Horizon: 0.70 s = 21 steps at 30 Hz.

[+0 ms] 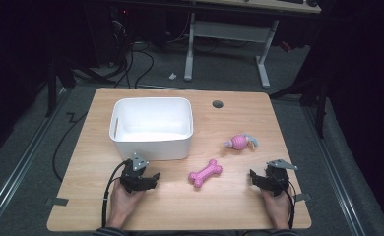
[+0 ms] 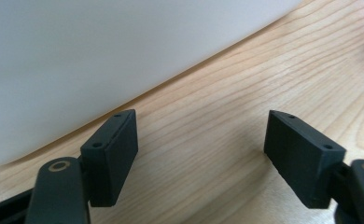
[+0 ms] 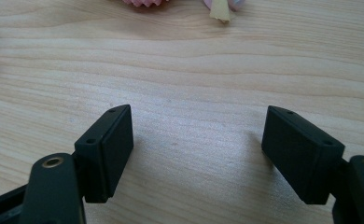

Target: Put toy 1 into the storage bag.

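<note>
Tongs lay spread and empty: left tongs [image 1: 150, 178] nearer the pink bone toy [image 1: 206, 172], which stretched near-left to far-right between them and right tongs [image 1: 257, 178].

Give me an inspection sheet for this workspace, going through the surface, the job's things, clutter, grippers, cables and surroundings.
Surface: wooden table, with a round cable hole near the far edge.
Job's things: pink bone toy lying between the grippers; small pink rope toy beyond it to the right; white bin at far left, nothing seen inside.
Clutter: nothing seen.
Grippers: left hand-held gripper open, nothing between the jaws, just in front of the bin; right hand-held gripper open, nothing between the jaws, pointing towards the toys.
Cables: a black cable trails from the left gripper; more lie on the floor.
Surroundings: dark room, grey floor, white desk frame behind.
</note>
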Each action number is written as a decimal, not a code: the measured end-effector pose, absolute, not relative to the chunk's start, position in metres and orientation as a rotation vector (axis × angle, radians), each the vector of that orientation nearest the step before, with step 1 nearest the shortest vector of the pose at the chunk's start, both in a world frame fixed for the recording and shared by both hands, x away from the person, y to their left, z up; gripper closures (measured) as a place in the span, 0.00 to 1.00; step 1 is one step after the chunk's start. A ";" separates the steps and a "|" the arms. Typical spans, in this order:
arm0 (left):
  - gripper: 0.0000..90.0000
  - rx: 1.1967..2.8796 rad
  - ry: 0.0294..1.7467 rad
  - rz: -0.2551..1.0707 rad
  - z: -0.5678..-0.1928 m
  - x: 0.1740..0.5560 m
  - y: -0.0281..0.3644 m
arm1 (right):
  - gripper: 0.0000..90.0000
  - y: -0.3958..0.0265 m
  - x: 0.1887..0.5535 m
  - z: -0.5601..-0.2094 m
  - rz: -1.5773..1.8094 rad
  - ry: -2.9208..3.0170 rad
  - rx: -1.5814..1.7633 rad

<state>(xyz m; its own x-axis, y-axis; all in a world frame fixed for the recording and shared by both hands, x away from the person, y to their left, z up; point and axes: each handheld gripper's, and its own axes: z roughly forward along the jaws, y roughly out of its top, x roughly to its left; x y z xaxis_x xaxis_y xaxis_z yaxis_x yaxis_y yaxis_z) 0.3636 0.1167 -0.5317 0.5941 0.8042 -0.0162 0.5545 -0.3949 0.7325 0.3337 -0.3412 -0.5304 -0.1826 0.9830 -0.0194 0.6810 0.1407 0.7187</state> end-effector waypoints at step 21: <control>0.33 2.175 0.957 0.369 -0.495 0.351 0.097 | 0.28 -0.341 0.334 -0.530 0.800 1.931 1.586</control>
<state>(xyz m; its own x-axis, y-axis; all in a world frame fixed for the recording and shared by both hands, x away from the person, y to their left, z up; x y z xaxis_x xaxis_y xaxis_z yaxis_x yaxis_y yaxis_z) 0.3512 0.0969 -0.4953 0.6834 0.7296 -0.0255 0.5232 -0.4651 0.7141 0.3336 -0.3411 -0.5304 -0.1861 0.9823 -0.0196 0.6805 0.1432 0.7186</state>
